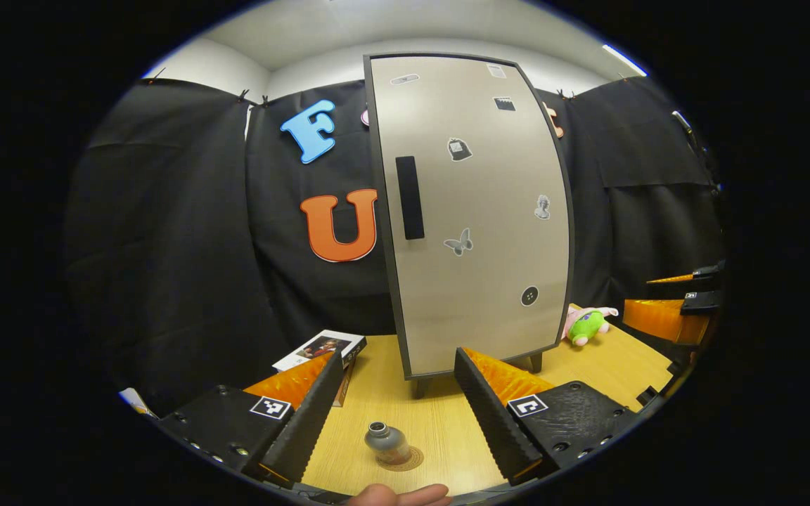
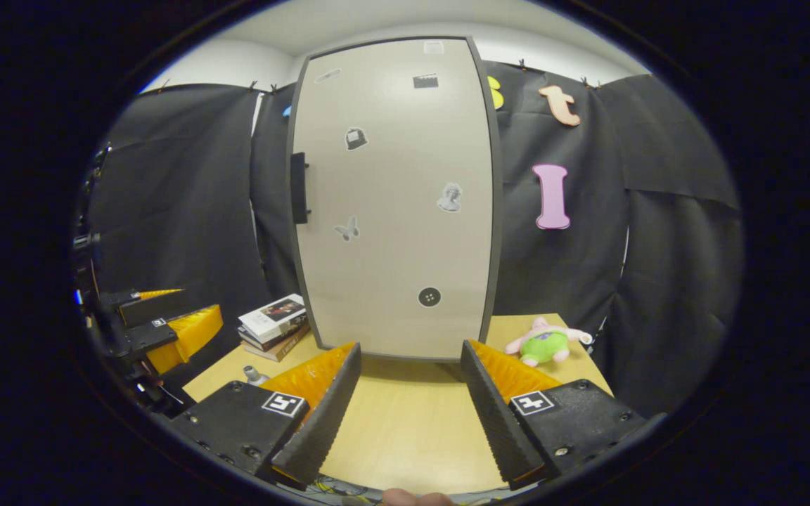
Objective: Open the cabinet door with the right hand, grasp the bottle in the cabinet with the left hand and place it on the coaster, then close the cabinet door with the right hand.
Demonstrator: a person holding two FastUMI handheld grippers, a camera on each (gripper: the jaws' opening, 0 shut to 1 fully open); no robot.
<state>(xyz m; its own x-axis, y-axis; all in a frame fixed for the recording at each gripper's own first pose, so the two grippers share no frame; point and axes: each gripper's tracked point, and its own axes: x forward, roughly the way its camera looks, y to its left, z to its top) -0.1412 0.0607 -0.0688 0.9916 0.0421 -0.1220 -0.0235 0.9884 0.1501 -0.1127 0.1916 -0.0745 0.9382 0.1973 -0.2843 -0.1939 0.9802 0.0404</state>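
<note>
The bottle (image 1: 386, 443) stands upright on the coaster (image 1: 405, 460) just ahead of the left gripper (image 1: 398, 404), jaws apart and empty — the door (image 2: 394, 197) looks shut, facing the right gripper (image 2: 410, 404), also spread, so little seems left.

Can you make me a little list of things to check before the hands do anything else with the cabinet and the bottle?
1. Bottle standing on the coaster: ok.
2. Cabinet door shut: ok, it looks flat against the frame.
3. Left gripper open, holding nothing: ok.
4. Right gripper open, holding nothing: ok.
5. Door handle free, nothing gripping it: ok.
6. Plush toy and books away from the bottle: ok.
</note>
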